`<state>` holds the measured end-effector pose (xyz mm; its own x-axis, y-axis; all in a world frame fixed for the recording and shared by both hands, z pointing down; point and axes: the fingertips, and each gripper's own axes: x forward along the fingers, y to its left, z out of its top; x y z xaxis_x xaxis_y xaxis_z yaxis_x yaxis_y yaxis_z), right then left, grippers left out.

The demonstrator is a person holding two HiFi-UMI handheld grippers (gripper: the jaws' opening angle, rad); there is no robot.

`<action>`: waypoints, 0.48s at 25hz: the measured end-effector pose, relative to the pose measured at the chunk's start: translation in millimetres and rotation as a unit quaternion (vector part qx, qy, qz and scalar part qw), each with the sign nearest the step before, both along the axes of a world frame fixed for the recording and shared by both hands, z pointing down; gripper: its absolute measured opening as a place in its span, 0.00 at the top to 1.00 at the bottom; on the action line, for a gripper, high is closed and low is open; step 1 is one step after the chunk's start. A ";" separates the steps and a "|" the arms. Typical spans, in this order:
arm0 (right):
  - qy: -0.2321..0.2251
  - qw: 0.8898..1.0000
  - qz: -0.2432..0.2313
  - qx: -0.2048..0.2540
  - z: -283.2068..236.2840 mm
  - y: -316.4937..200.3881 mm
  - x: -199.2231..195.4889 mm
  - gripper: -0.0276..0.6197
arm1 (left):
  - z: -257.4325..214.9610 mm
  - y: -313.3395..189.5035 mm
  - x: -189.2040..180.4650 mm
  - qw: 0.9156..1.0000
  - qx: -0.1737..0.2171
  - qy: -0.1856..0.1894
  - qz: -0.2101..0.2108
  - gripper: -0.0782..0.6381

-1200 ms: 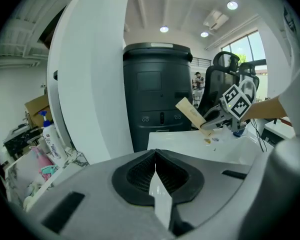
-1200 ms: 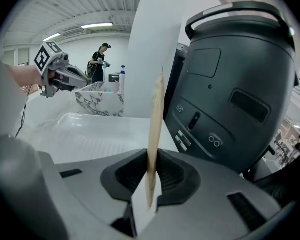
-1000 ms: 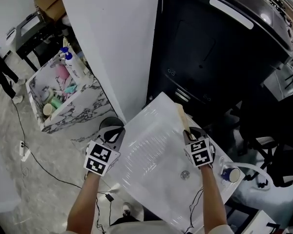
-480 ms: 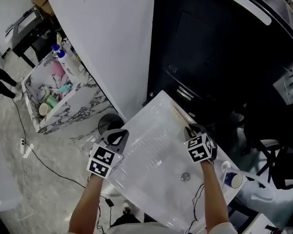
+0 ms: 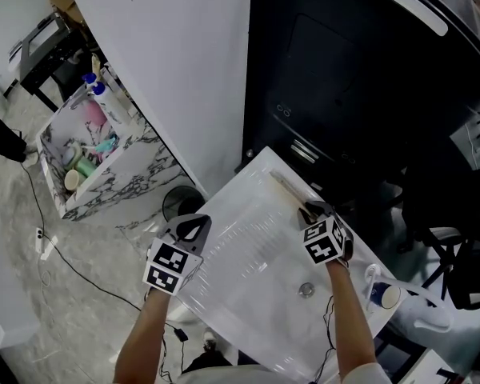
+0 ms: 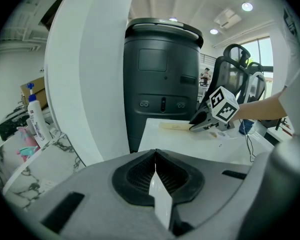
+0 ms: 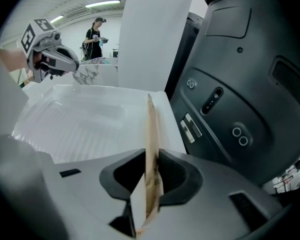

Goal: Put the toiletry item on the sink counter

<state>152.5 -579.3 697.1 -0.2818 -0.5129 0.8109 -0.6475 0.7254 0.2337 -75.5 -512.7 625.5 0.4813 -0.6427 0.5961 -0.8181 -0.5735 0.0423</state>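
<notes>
Toiletry item (image 5: 286, 190), a flat tan packet, lies low along the back edge of the white worktop (image 5: 240, 262). 1 end sits between your right gripper's (image 5: 310, 210) jaws, which have just been opening and stand slightly spread. Let them part fully, then draw straight back without dragging it. Your left gripper (image 5: 194, 226) is pressed together, empty.

The tube (image 5: 288, 189) lies on the sink counter (image 5: 240, 272) along its far edge, just before the machine (image 5: 344, 94) standing behind it. A pillar (image 5: 176, 62) rises left of the machine, and farther left a box (image 5: 112, 182) on the floor (image 5: 32, 294) holds bottles (image 5: 97, 94).
</notes>
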 end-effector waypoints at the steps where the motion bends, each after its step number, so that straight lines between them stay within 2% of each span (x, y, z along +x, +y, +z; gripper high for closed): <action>1: -0.001 1.000 0.001 -0.001 0.5 0.8 -0.7 0.84 | -0.2 0.9 -1.1 1.000 0.000 0.000 -0.001 0.88; 7: -0.018 1.000 0.006 -0.021 5.1 5.9 -4.8 0.80 | -0.6 6.9 -7.2 1.000 -0.003 0.004 -0.007 0.88; 12: -0.035 0.999 0.010 -0.032 7.5 9.8 -10.3 0.76 | -0.4 11.9 -18.2 0.999 -0.009 0.021 -0.025 0.88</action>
<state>142.2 -569.5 704.6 -0.3296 -0.4673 0.8204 -0.6755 0.7238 0.1409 -93.8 -500.8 625.0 0.4735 -0.6555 0.5882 -0.8429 -0.5311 0.0867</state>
